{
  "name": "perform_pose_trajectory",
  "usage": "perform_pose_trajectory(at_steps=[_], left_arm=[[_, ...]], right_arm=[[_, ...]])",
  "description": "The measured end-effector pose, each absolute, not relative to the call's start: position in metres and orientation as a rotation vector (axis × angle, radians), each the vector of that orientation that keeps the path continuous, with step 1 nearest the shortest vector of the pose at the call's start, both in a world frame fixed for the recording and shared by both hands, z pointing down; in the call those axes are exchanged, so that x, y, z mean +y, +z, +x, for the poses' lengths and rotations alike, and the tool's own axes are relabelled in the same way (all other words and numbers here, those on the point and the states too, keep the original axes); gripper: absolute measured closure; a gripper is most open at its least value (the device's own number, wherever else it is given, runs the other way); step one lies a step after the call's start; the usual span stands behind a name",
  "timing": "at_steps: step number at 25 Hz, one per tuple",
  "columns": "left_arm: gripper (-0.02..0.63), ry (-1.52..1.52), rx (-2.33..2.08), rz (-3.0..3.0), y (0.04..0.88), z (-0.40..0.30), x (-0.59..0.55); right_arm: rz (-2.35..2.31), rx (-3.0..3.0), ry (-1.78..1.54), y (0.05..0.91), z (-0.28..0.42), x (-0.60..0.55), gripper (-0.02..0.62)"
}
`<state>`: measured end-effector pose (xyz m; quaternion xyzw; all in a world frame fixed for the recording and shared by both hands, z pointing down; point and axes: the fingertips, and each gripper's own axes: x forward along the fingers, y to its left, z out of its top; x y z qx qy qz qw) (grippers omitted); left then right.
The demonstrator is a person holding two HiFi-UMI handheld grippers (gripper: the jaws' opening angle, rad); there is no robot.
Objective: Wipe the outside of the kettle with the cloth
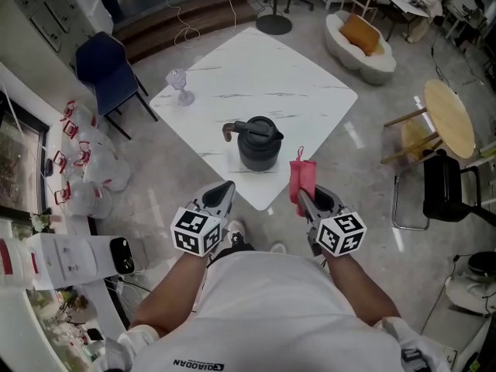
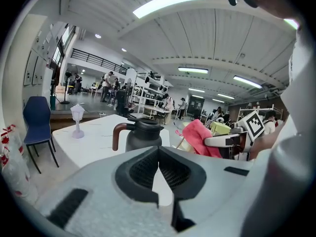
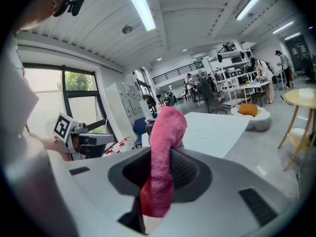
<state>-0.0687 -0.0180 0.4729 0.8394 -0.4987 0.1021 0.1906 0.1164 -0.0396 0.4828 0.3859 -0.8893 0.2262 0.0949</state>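
Observation:
A dark grey kettle [image 1: 258,142] with a brown handle stands on a mat near the front corner of the white table [image 1: 256,84]; it also shows in the left gripper view as the kettle [image 2: 142,135]. My right gripper [image 1: 301,195] is shut on a pink cloth [image 1: 301,178], which sticks up from the jaws just right of the kettle. The right gripper view shows that cloth [image 3: 164,152] pinched between the pads and hiding the kettle. My left gripper [image 1: 226,188] is shut and holds nothing, in front of the table's corner, short of the kettle.
A small clear lamp-shaped ornament [image 1: 180,84] stands at the table's left corner. A blue chair [image 1: 105,64] is left of the table, a round wooden side table [image 1: 449,116] and a black chair [image 1: 443,186] to the right. White bags [image 1: 93,169] lie on the floor at left.

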Motion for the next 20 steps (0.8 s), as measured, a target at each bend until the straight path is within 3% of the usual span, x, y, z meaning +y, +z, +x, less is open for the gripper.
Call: perform_pose_trajectory(at_steps=[20], left_arm=[[0.607, 0.328, -1.408, 2.398, 0.4648, -0.069, -0.0172]], right_arm=[[1.126, -2.649, 0.665, 0.479, 0.1092, -0.0389, 0.495]])
